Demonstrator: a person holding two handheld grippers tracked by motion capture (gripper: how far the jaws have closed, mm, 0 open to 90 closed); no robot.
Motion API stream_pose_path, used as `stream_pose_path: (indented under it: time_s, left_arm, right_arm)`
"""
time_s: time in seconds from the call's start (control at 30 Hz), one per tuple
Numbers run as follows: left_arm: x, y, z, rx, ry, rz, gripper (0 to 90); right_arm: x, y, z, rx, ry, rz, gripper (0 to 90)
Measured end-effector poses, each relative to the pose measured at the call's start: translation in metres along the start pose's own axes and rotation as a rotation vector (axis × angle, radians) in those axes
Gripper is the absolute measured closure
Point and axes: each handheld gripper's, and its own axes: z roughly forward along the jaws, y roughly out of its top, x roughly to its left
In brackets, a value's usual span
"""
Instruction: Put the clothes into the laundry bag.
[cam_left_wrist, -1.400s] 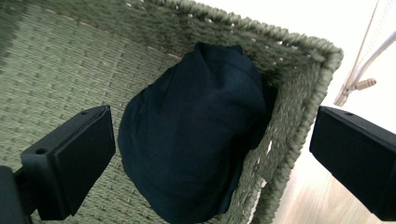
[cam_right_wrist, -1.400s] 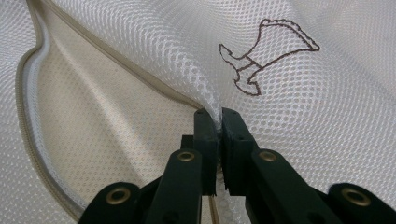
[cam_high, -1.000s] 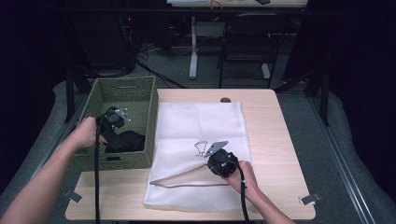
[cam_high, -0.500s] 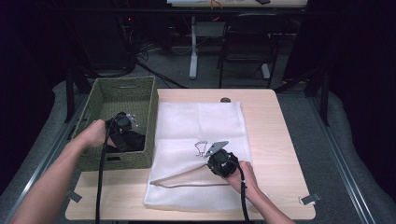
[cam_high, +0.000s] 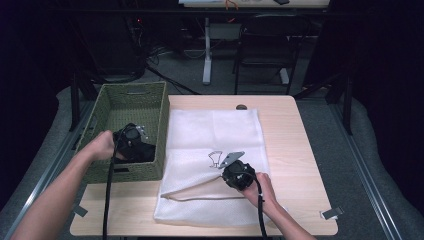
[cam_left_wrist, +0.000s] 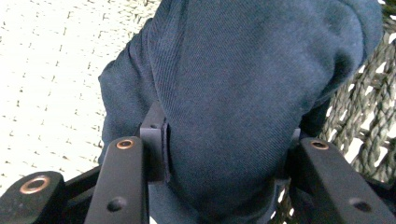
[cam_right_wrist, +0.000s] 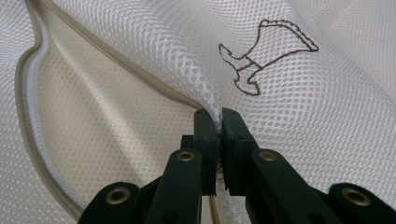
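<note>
Left gripper (cam_high: 134, 145) sank, closing on one navy garment (cam_left_wrist: 243, 93); one basket (cam_high: 150, 100).

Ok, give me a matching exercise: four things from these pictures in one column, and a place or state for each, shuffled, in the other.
Things:
1. dark blue garment
2. white mesh bag
3. left gripper
4. right gripper

Places or states:
A. lies flat on the table, mouth lifted open
B. pinches the mesh at the bag's opening
C. sits inside the green woven basket
D. reaches into the basket, closing on the cloth

Pairs: 1-C, 2-A, 3-D, 4-B
</note>
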Motion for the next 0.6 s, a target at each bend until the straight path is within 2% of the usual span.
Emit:
stream_pose_path:
  time_s: [0.2, 0.3, 0.4, 0.6]
  left_arm:
    - [-0.002, 0.001, -0.006, 0.011, 0.03, -0.013, 54.8]
    - [-0.001, -0.002, -0.012, -0.026, 0.029, -0.033, 54.8]
    - [-0.001, -0.005, -0.018, -0.042, 0.03, -0.039, 54.8]
    - [0.0, -0.008, -0.03, -0.036, 0.061, -0.059, 54.9]
  right_arm:
    - [0.0, 0.0, 0.0, -0.004, -0.001, 0.0, 86.2]
    - [0.0, 0.0, 0.0, -0.004, 0.0, 0.006, 86.2]
    - [0.0, 0.0, 0.0, -0.005, 0.001, 0.005, 86.2]
    - [0.0, 0.0, 0.0, -0.004, 0.001, 0.003, 86.2]
